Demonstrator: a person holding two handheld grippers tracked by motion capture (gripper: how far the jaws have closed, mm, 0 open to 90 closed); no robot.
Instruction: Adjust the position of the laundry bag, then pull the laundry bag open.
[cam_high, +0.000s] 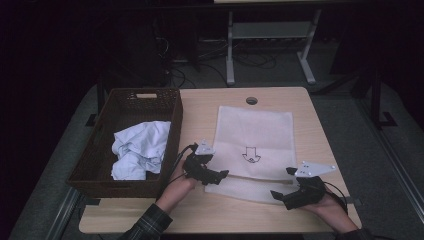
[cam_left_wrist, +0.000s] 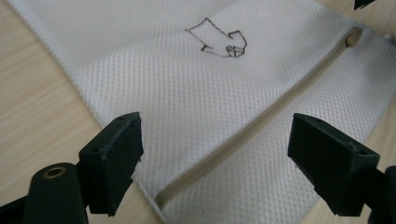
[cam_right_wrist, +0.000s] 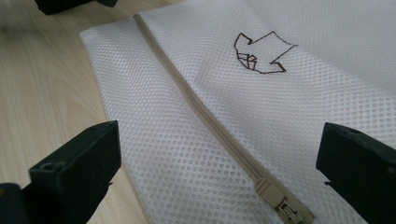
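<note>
**A:** Start with the left gripper view: your black fingers (cam_left_wrist: 114, 163) sit nearest, spread wide with nothing between them. Just past them lies the white mesh bag (cam_left_wrist: 224, 107) flat on the surface (cam_left_wrist: 32, 93), its beige zipper (cam_left_wrist: 261, 121) running away between the fingers.

**B:** And the right gripper view?

**A:** Much the same. Your fingers (cam_right_wrist: 79, 163) stand apart and empty, and the zipper pull (cam_right_wrist: 292, 212) lies between them, close in but untouched.

**B:** So which step is this?

**A:** Judging from the high view, you're lining up on the bag's near edge. The left gripper (cam_high: 220, 176) sits at the bag's near left corner, the right gripper (cam_high: 276, 195) at its near right. The basket (cam_high: 170, 100) with the pale cloth (cam_high: 137, 150) stands to the left. Next, I'd say, pin the fabric with the left and close the right on the pull.
</note>
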